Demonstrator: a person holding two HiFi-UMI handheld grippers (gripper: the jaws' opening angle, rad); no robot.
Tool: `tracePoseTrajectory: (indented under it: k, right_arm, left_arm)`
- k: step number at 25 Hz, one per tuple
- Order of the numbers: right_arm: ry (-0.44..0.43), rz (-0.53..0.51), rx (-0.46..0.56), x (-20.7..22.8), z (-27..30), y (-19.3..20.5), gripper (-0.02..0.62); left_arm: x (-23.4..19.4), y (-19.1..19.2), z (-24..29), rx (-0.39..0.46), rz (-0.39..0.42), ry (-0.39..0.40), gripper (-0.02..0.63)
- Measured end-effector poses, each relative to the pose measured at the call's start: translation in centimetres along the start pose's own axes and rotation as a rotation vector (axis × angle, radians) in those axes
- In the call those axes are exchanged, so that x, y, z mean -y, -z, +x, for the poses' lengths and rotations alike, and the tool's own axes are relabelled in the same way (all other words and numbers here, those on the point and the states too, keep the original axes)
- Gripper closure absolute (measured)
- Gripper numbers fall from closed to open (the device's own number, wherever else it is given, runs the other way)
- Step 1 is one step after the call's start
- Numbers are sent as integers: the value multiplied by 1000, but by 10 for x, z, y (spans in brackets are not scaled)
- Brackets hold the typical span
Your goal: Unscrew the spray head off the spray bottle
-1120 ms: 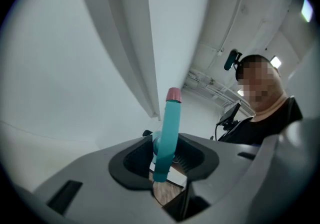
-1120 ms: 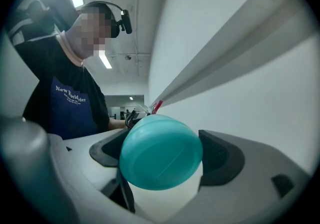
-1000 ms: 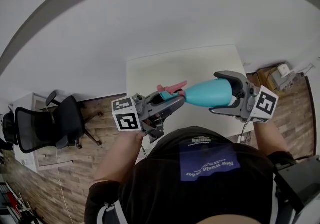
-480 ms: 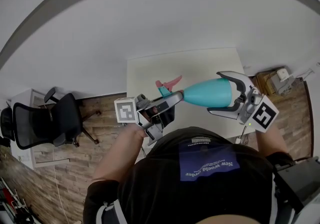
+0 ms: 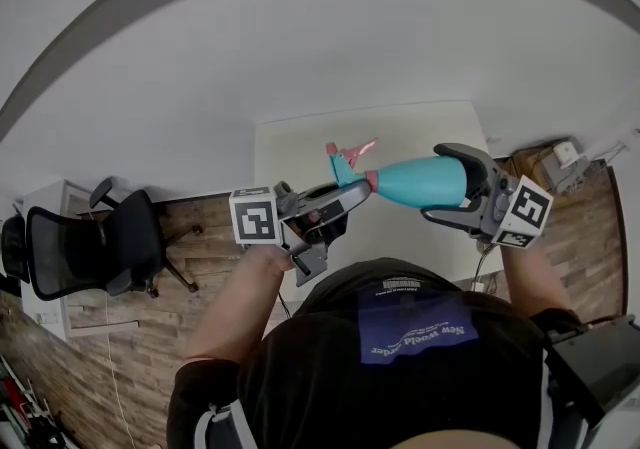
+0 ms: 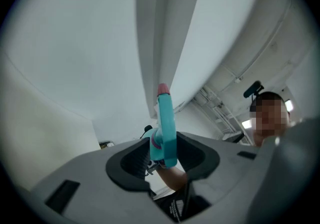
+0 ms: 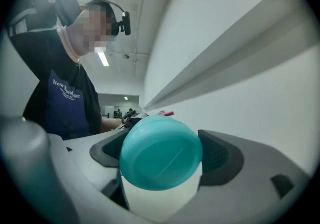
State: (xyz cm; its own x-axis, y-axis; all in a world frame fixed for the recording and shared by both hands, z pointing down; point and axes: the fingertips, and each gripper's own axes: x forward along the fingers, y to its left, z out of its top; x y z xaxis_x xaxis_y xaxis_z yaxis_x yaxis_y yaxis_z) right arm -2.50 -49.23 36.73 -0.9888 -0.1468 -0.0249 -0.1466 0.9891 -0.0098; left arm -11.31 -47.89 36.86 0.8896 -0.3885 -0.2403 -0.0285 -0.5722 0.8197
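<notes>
Hidden parts: the spray bottle [image 5: 420,183] is opaque teal, so whatever it holds cannot be seen. The joint under the pink collar [image 5: 371,180] is too small to show whether the thread has loosened.
Cut off: in the right gripper view only the bottle's round base [image 7: 160,158] shows, and it covers the rest of the bottle.
Left gripper [image 5: 350,199]: held up in front of the chest, pointing right, with its marker cube [image 5: 255,217] on the left. Its pads are narrowly closed on the base of the spray head [image 6: 166,128].
Right gripper [image 5: 432,185]: raised at the same height, pointing left, with both jaws clamped on the bottle's wide body.
Spray head [image 5: 345,162]: teal with a pink trigger, at the bottle's left end, tilted towards the far side.
Bottle position: lying sideways in the air between the two grippers, above the near edge of the white table [image 5: 300,147].
Surroundings: an office chair [image 5: 90,252] stands on the wooden floor at far left.
</notes>
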Motion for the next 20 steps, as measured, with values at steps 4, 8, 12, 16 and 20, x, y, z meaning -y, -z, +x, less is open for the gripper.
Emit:
tracePoseTrajectory:
  k: [4, 8, 12, 16, 20]
  right_arm:
    - [15, 65, 19, 7, -4, 4, 169]
    - [18, 115, 23, 8, -4, 5, 169]
    - [14, 189, 22, 11, -6, 8, 169]
    - [-12, 272, 6, 13, -4, 12, 169]
    - [-47, 351, -26, 14, -1, 19, 169]
  left_arm:
    - [2, 2, -10, -50, 151, -21, 465]
    - [1, 3, -31, -111, 463, -117, 391]
    - [-1, -5, -47, -203, 937, -282, 390]
    - [-1, -15, -54, -356, 1531, -428, 391]
    - [1, -6, -44, -510, 1930, -422, 390]
